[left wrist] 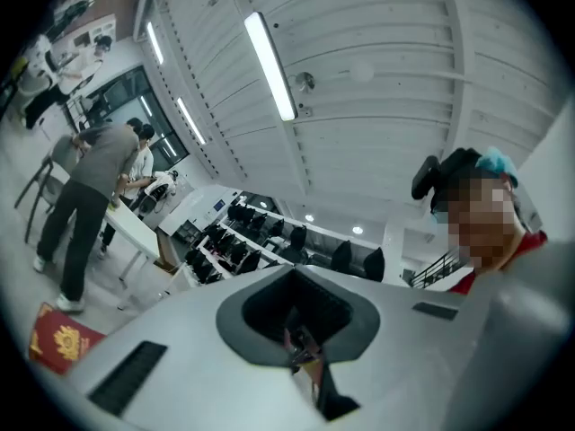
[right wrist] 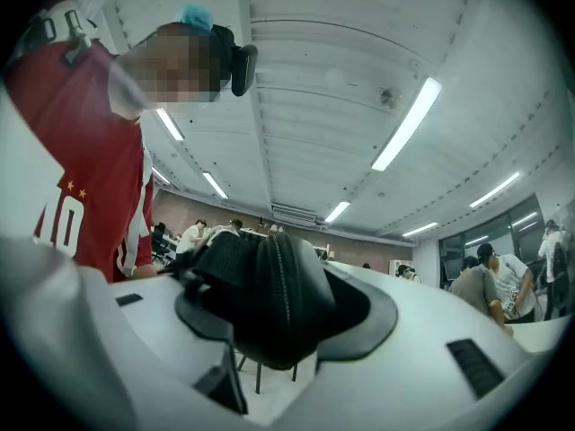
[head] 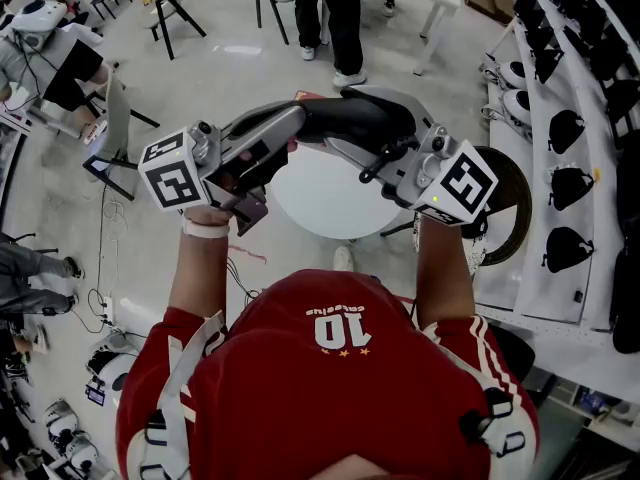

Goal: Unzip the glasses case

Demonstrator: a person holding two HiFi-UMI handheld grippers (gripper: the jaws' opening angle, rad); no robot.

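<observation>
Glasses case: the glasses case [head: 350, 116] is held in the air above the round white counter [head: 320, 208], not resting on it. The zip line in the right gripper view looks closed.
Right hand-held gripper [head: 375, 128]: grasping the case across its body.
Left hand-held gripper [head: 290, 128]: clenched on a small metal tab at the case's end, probably the zip pull.
Risk, slip: the tab is tiny, so a tug off the zip's line could pop it out of the jaws.
Risk, twist: the case is rounded, so a hard pull may turn it in the right grip or drop it onto the counter.
Surface: smooth and white, with a red booklet [left wrist: 58, 344] at the counter's far edge.
Room: a person [head: 330, 8] stands beyond the counter. Shelves [head: 565, 128] of black gear stand to its right.
</observation>
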